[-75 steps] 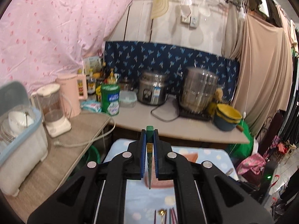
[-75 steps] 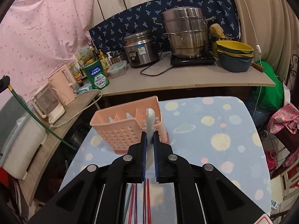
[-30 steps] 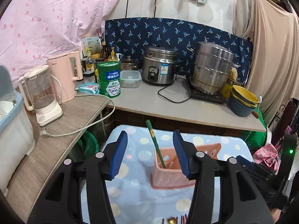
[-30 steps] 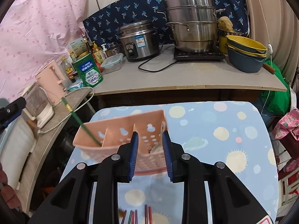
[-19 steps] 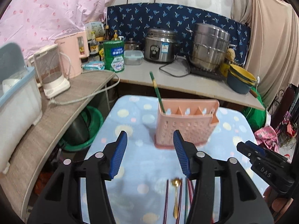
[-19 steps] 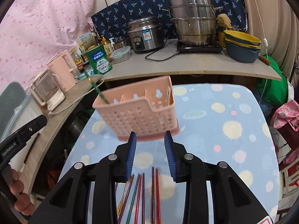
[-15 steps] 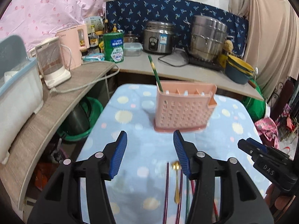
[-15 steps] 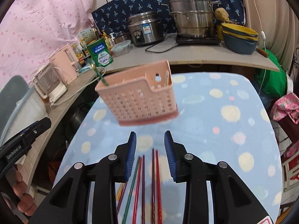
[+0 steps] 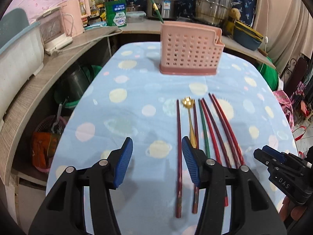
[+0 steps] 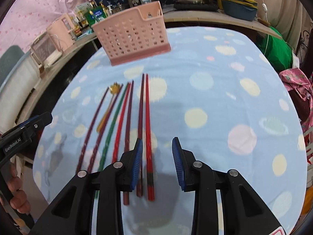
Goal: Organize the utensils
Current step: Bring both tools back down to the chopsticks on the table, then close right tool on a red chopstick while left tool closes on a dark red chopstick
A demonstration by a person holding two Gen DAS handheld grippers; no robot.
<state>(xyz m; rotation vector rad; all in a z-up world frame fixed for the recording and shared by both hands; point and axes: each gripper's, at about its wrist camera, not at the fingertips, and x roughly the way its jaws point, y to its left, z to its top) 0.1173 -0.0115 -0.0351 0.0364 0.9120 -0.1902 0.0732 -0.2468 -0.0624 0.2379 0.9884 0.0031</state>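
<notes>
A pink perforated utensil holder (image 9: 190, 51) stands at the far side of the blue dotted tablecloth (image 9: 125, 113), with a green chopstick (image 9: 158, 11) sticking out of its left end; it also shows in the right wrist view (image 10: 133, 37). Several red, maroon and green chopsticks (image 9: 211, 129) and a gold spoon (image 9: 189, 115) lie in a row on the cloth. My left gripper (image 9: 155, 156) is open and empty, low over the cloth left of the row. My right gripper (image 10: 156, 154) is open and empty, just above the near end of a red chopstick (image 10: 148, 133).
A counter behind the table holds a rice cooker (image 9: 162, 5), a steel steamer pot (image 9: 215, 2), a green tin (image 9: 116, 13), stacked bowls (image 9: 247, 35) and a pink kettle (image 9: 75, 17). A side shelf at left carries a blender (image 9: 52, 29). The table's edges drop off left and right.
Both grippers let go of their utensils into the holder, opened, then pulled back and dropped low toward the near end of the chopstick row.
</notes>
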